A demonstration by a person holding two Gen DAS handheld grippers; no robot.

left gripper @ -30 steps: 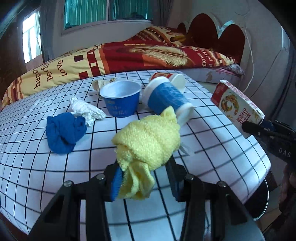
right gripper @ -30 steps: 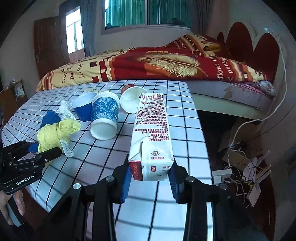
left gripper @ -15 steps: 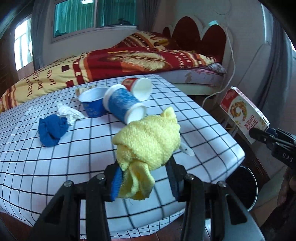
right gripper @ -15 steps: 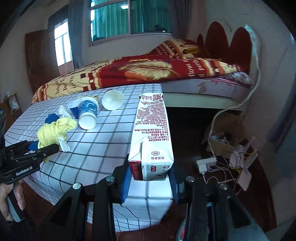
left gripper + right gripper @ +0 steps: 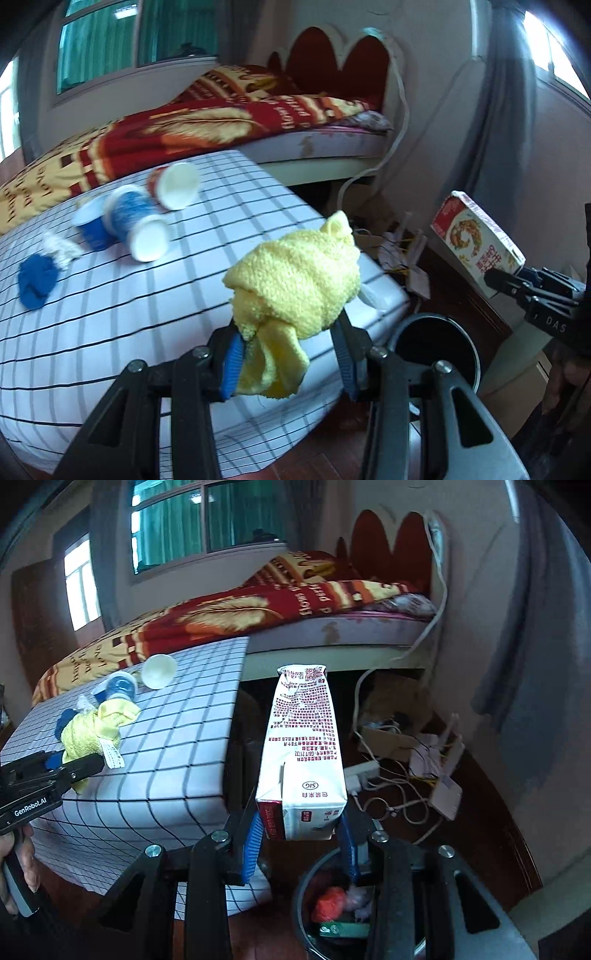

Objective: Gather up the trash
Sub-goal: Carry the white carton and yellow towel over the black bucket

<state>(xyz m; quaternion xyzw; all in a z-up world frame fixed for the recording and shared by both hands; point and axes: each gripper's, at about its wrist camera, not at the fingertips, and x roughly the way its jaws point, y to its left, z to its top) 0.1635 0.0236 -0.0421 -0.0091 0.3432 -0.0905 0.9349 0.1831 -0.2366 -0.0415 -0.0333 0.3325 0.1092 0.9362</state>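
Observation:
My left gripper (image 5: pixel 288 363) is shut on a yellow knitted cloth (image 5: pixel 295 284) and holds it in the air at the table's right edge, left of the black trash bin (image 5: pixel 436 350). My right gripper (image 5: pixel 299 840) is shut on a white and red milk carton (image 5: pixel 303 753), held above the trash bin (image 5: pixel 306 886), which has a red wrapper and other scraps inside. The carton also shows in the left wrist view (image 5: pixel 476 240). The cloth also shows in the right wrist view (image 5: pixel 92 731).
On the checked tablecloth (image 5: pixel 110 295) lie a blue paper cup (image 5: pixel 133 229), a red cup (image 5: pixel 173 184), a blue bowl (image 5: pixel 88 229), a white tissue (image 5: pixel 59 247) and a blue cloth (image 5: pixel 37 280). A bed stands behind. Cables and a power strip (image 5: pixel 399 775) litter the floor.
Both grippers have moved right and back off the table with their loads. The trash bin has come into view below the right gripper and beside the left one.

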